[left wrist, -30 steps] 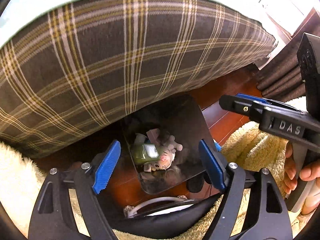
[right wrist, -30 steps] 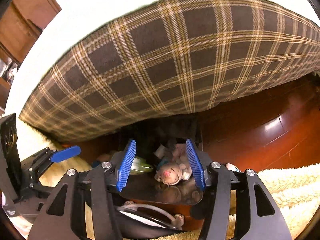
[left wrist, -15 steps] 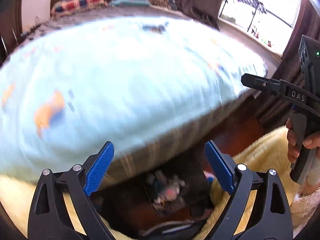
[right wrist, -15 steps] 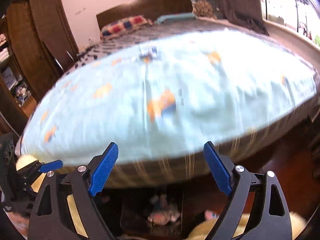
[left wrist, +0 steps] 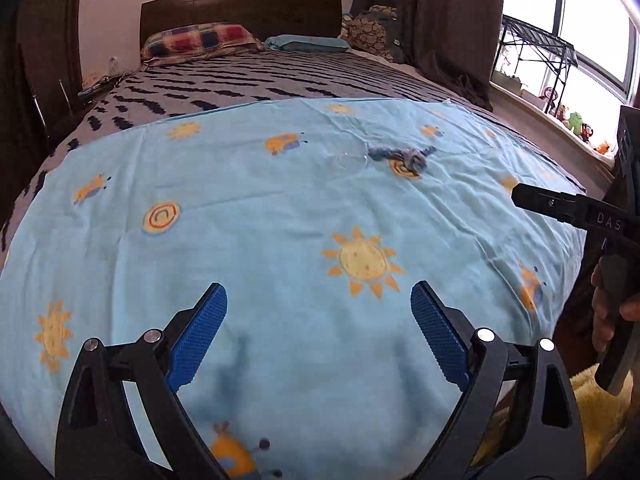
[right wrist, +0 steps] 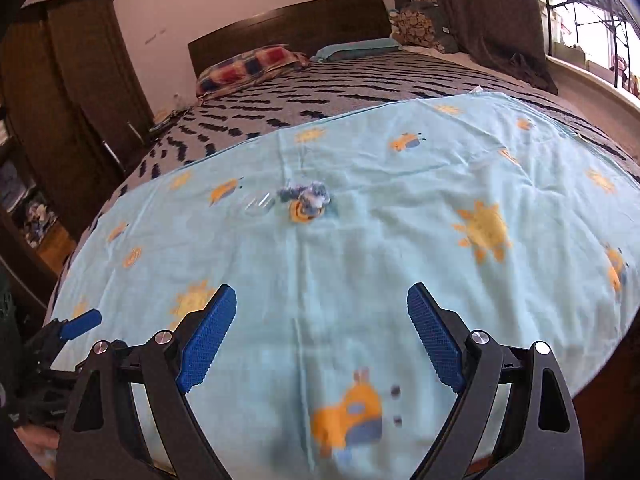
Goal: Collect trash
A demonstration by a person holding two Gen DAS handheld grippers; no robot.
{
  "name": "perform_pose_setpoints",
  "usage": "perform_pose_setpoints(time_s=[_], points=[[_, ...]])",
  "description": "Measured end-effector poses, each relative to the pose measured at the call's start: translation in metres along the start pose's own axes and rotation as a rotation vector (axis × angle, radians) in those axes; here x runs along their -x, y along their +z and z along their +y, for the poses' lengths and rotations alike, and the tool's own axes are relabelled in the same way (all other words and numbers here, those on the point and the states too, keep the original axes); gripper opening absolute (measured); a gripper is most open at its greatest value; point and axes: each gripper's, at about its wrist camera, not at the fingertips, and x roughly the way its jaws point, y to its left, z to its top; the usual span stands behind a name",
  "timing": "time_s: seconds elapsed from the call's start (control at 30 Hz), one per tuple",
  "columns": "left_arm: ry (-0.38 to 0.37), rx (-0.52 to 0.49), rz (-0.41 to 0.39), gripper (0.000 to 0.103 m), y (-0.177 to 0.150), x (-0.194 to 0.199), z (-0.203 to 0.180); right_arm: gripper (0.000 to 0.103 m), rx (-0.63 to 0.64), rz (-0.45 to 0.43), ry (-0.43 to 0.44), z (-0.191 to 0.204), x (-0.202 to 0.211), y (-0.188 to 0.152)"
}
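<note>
Now both the left gripper [left wrist: 318, 336] and the right gripper [right wrist: 320, 336], whose fingers have just been opening, stand wide and empty. Well beyond the fingers on the bed [left wrist: 280, 76], a crumpled blue wrapper [left wrist: 404, 158] lies just beside a clear plastic piece [right wrist: 256, 204]. Both look light, soft and crushable; pinch the wrapper's bunched middle.
</note>
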Motion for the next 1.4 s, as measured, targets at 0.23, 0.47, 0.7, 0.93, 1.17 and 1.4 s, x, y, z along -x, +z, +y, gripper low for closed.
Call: perform_pose_setpoints(time_s=[0.23,0.47,0.7,0.93,1.17,1.4], points=[[0.015,0.012,0.012,0.088,0.034,-0.048,0.002,0.083,0.012,0.006,-0.017,0.006,-0.052,0.032],[0.011,0.001,0.050,0.088,0.051,-0.089,-0.002,0.060,-0.006,0.047,-0.016,0.005,-0.102,0.056],[-0.021,-0.063,0.073,0.088,0.072,-0.121,-0.018,0.060,0.000,0.115,-0.031,0.003,-0.137,0.063],[-0.033,-0.030,0.118,0.088,0.097,-0.159,-0.025,0.025,-0.015,0.082,-0.048,-0.011,-0.128,0.069],[-0.018,-0.043,0.155,0.071,0.117,-0.188,-0.037,0.025,-0.038,0.058,-0.064,-0.026,-0.116,0.073],[-0.017,-0.054,0.162,0.038,0.119,-0.176,-0.039,0.025,-0.041,0.044,-0.057,-0.032,-0.096,0.068]])
